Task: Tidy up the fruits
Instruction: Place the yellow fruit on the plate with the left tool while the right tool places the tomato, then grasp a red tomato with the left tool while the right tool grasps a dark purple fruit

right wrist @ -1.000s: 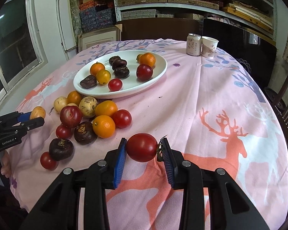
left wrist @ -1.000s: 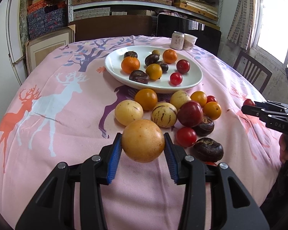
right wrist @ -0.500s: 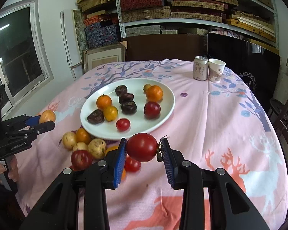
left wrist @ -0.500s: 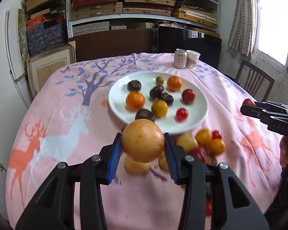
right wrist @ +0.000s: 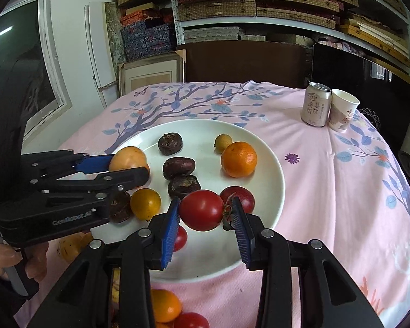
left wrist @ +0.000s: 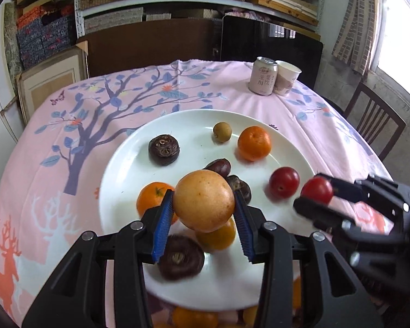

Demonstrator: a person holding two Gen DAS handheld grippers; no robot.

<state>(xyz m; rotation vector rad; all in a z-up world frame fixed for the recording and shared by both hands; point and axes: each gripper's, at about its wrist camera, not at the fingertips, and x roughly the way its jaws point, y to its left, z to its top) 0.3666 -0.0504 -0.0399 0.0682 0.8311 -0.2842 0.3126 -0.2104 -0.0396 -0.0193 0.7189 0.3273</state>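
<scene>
Readable on the left gripper [right wrist: 128,170], along its black side: "GenRobot.AI" in pale letters, slightly blurred. On the can [right wrist: 316,105]: vertical Chinese characters, brown on pale pink, too small to make out surely; same can [left wrist: 263,75] in the left view, print likewise unclear. On the paper cup [right wrist: 343,113] touching the can: a red-brown Chinese character, perhaps "中", the rest cut off by the curve; cup [left wrist: 286,78] print in the left view unreadable. Nothing legible on the shelf boxes.
</scene>
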